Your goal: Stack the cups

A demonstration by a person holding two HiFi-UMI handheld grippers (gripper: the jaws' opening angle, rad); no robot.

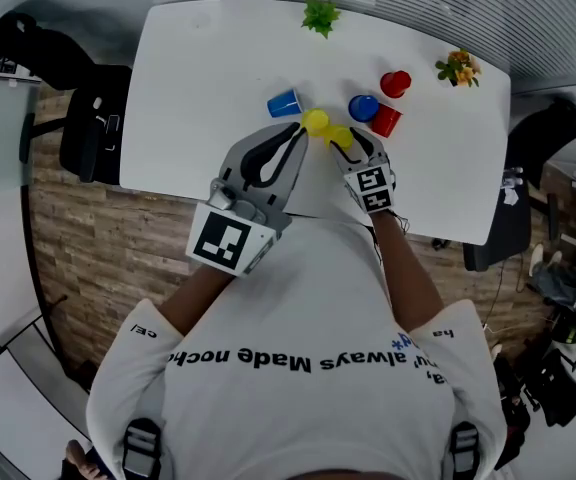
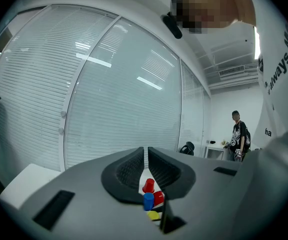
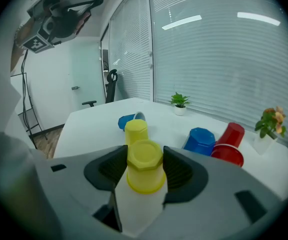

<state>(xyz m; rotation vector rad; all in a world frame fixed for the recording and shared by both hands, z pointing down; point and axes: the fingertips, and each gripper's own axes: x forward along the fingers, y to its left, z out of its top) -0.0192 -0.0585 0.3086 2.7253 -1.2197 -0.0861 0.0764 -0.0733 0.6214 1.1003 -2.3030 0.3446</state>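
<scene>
My right gripper [image 3: 145, 160] is shut on an upside-down yellow cup [image 3: 145, 168], which stands on the white table [image 1: 198, 78]; in the head view this held yellow cup [image 1: 339, 135] sits at the right gripper's [image 1: 345, 143] tips. A second yellow cup [image 3: 136, 131] stands just beyond it, also upside down. Further left a blue cup [image 1: 284, 103] lies on its side. To the right stand a blue cup [image 1: 363, 108] and two red cups [image 1: 385, 121] [image 1: 395, 84]. My left gripper [image 1: 296, 136] is shut on nothing and held above the table beside the far yellow cup [image 1: 315, 122].
Two small potted plants stand on the table, a green one [image 1: 320, 15] at the far edge and a flowering one [image 1: 459, 68] at the far right. Office chairs [image 1: 93, 133] stand at both table ends. A person [image 2: 240, 135] stands far back in the room.
</scene>
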